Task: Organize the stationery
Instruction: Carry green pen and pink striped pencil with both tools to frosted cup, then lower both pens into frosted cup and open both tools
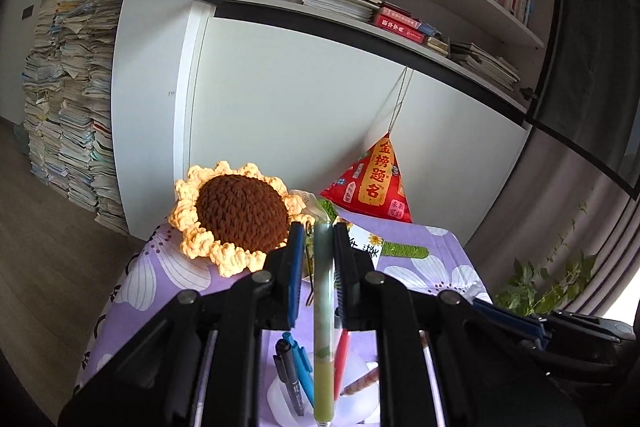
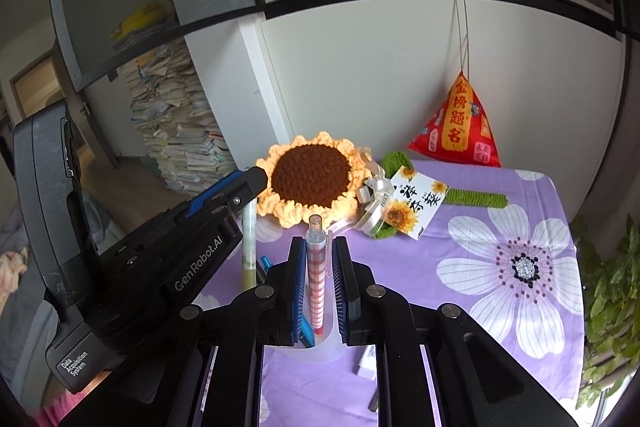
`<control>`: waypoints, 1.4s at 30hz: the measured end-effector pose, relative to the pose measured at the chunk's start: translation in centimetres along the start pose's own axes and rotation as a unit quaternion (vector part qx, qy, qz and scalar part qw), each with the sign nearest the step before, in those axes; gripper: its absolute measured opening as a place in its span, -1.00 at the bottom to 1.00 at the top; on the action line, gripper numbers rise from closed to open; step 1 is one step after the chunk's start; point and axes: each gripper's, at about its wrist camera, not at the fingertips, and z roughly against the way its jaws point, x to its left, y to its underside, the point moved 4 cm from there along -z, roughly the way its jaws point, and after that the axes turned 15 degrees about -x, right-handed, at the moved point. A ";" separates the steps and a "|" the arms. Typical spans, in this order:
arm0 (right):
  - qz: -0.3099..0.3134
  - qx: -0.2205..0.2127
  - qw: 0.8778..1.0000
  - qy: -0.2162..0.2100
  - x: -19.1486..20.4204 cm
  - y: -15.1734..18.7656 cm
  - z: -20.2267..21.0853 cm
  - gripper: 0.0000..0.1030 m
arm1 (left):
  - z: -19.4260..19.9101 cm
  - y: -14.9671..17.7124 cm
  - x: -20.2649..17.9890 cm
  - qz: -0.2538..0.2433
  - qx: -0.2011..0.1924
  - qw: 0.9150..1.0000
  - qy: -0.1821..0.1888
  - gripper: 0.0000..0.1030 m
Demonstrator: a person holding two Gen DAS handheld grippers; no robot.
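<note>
Left gripper (image 1: pixel 316 259) clamps a green pen (image 1: pixel 323 327), right gripper (image 2: pixel 320 263) a red-checked pen (image 2: pixel 316 291), both upright above the translucent cup (image 2: pixel 320 349) holding other pens, presumably for dropping in tip-first.

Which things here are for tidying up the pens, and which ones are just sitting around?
For the job:
- green pen, held in the left gripper
- red checked pen, held in the right gripper
- clear pen cup with blue, black and red pens inside

Just lying about:
- crochet sunflower
- red triangular pouch
- sunflower card
- potted plant
</note>
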 end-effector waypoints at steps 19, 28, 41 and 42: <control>-0.012 0.067 0.998 0.007 -0.9 3.9 -3.7 -0.72 | -0.4 1.8 0.3 -0.006 -0.003 1.000 0.000 -0.76; -0.034 0.083 0.996 -0.006 -1.4 5.0 -3.5 -0.72 | -0.6 3.1 1.1 -0.006 0.012 1.000 -0.005 -0.76; -0.055 0.077 0.996 0.000 -2.9 5.5 -1.6 -0.72 | 0.6 3.8 0.8 -0.023 0.018 1.000 0.005 -0.75; -0.058 0.075 0.996 0.002 -3.2 5.4 -1.3 -0.72 | 0.6 3.8 0.8 -0.022 0.020 1.000 0.007 -0.75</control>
